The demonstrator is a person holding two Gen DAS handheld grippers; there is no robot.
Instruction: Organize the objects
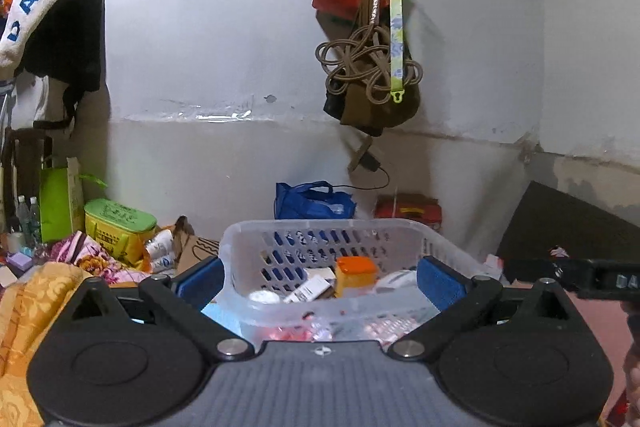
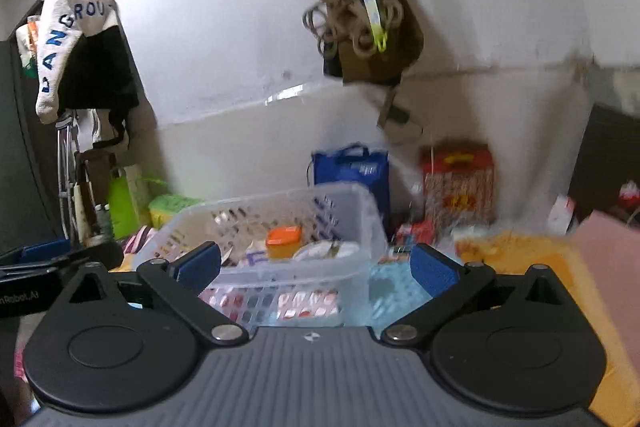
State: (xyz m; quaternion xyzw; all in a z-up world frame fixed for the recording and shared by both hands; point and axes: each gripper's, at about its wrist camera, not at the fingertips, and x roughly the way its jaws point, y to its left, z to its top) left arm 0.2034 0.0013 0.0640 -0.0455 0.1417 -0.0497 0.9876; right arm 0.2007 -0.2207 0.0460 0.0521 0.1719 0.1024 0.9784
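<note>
A clear plastic basket (image 1: 320,229) with slotted walls stands just ahead of my left gripper (image 1: 320,281). It holds an orange-capped bottle (image 1: 354,273), a small white box (image 1: 310,289) and blister packs. The left gripper is open and empty, its blue pads either side of the basket's near end. My right gripper (image 2: 316,267) is open and empty too. It points at the basket's right front corner (image 2: 360,211). The orange-capped bottle also shows in the right wrist view (image 2: 282,241). The right view is blurred.
A blue bag (image 1: 312,201) and a red box (image 1: 408,211) stand against the white wall. A green-lidded yellow container (image 1: 118,223) and flowered bedding lie left. An orange blanket (image 2: 520,255) lies right. Bags and rope hang overhead (image 1: 372,67).
</note>
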